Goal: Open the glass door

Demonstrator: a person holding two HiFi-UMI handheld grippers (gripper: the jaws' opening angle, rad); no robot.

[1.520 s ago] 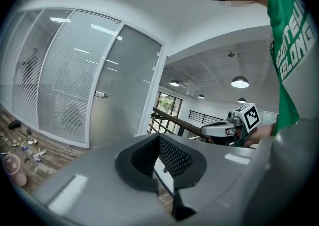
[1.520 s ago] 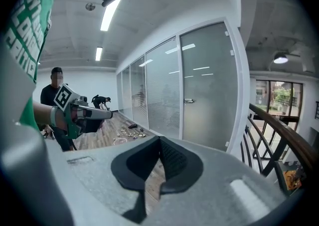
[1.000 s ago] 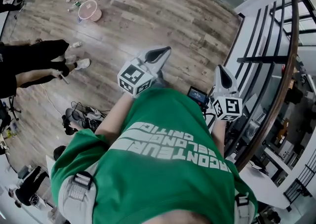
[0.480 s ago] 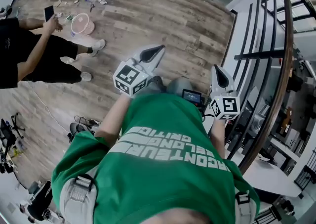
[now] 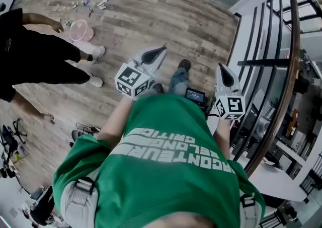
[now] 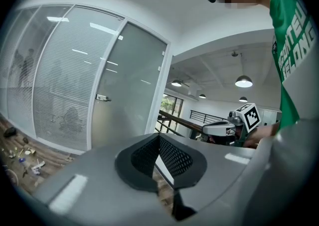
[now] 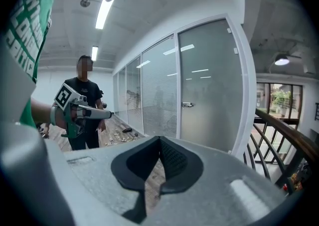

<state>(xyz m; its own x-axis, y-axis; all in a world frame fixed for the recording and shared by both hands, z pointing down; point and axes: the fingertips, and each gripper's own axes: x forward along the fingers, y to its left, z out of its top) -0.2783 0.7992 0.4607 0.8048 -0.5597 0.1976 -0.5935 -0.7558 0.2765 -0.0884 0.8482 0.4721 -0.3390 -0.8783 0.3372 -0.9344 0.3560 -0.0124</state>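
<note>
The frosted glass door [image 6: 134,83] stands shut in its white frame some way ahead, with a small metal handle [image 6: 103,98] on its left side. In the right gripper view the same door [image 7: 209,80] and handle [image 7: 187,104] show straight ahead. My left gripper [image 5: 162,49] and right gripper [image 5: 221,66] are held out over the wood floor, both shut with nothing between them. Neither touches the door. The left jaws [image 6: 159,136] and right jaws [image 7: 160,139] meet at their tips. The glass door is not in the head view.
A person in black [image 5: 35,56] stands at the left near a pink bowl [image 5: 80,29] and small scattered things on the floor. A dark stair railing [image 5: 284,71] runs along my right. Cables [image 5: 85,129] lie at the lower left. Glass wall panels [image 6: 55,80] adjoin the door.
Both grippers and I have moved forward over the floor; one of my feet now shows ahead. The person in black has shifted at the left. Both grippers stay shut.
</note>
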